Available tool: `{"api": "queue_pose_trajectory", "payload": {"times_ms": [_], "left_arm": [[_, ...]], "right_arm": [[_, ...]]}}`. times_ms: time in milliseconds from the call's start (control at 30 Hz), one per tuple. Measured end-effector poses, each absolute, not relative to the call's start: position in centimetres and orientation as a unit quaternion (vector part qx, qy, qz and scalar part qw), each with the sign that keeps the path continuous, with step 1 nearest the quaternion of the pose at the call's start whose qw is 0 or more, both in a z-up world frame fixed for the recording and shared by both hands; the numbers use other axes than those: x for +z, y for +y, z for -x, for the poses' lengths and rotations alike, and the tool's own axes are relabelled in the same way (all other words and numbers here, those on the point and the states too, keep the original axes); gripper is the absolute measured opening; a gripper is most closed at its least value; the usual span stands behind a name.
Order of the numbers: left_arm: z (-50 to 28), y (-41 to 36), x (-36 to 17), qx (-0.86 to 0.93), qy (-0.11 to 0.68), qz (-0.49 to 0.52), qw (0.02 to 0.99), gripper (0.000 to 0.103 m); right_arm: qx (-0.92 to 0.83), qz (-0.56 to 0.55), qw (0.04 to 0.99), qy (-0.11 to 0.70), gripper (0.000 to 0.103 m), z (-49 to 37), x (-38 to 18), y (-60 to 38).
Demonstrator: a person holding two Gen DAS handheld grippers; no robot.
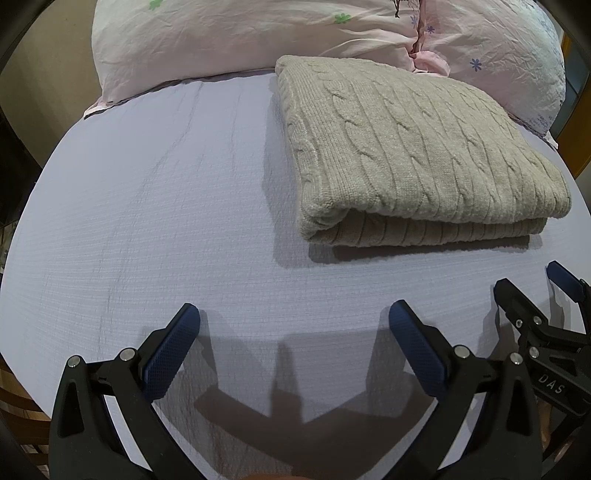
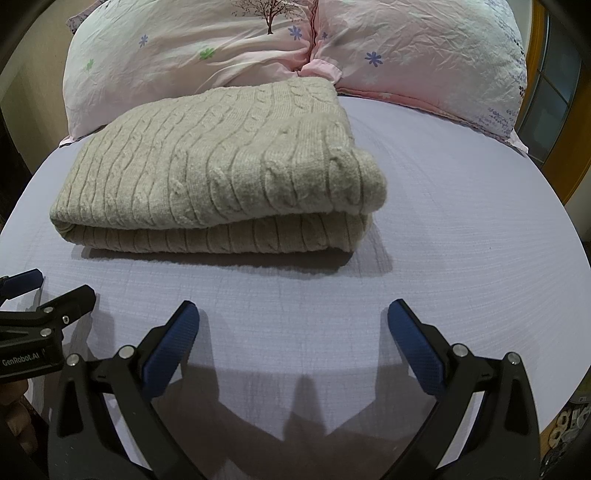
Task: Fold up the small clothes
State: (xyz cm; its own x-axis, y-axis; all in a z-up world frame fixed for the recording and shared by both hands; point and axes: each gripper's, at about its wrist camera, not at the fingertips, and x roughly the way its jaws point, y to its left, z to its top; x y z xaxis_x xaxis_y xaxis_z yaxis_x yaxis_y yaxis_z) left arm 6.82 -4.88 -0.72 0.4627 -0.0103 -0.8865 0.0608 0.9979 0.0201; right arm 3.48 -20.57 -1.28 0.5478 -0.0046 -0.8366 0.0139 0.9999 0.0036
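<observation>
A beige cable-knit sweater [image 1: 413, 147] lies folded into a thick rectangle on the pale lilac bed sheet [image 1: 166, 221]; it also shows in the right wrist view [image 2: 221, 170]. My left gripper [image 1: 294, 317] is open and empty, hovering over bare sheet in front of and to the left of the sweater. My right gripper [image 2: 293, 317] is open and empty, over bare sheet in front of the sweater's right end. Each gripper shows in the other's view: the right gripper [image 1: 535, 288] at the lower right, the left gripper [image 2: 51, 288] at the lower left.
Two pink floral pillows [image 2: 229, 48] lie behind the sweater at the head of the bed, also in the left wrist view [image 1: 258, 33]. The bed's edges curve away at left and right. A wooden frame with a window [image 2: 554, 103] stands at far right.
</observation>
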Motion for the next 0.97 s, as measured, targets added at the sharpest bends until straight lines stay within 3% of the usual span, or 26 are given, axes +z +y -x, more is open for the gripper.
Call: {"api": "queue_pose_trajectory", "payload": {"times_ms": [967], "left_arm": [[-6.99, -4.81, -0.56, -0.02, 0.517, -0.025, 0.855, 0.102]], "right_arm": [[-0.007, -0.007, 0.881, 0.473, 0.101, -3.61, -1.23, -20.53]]}}
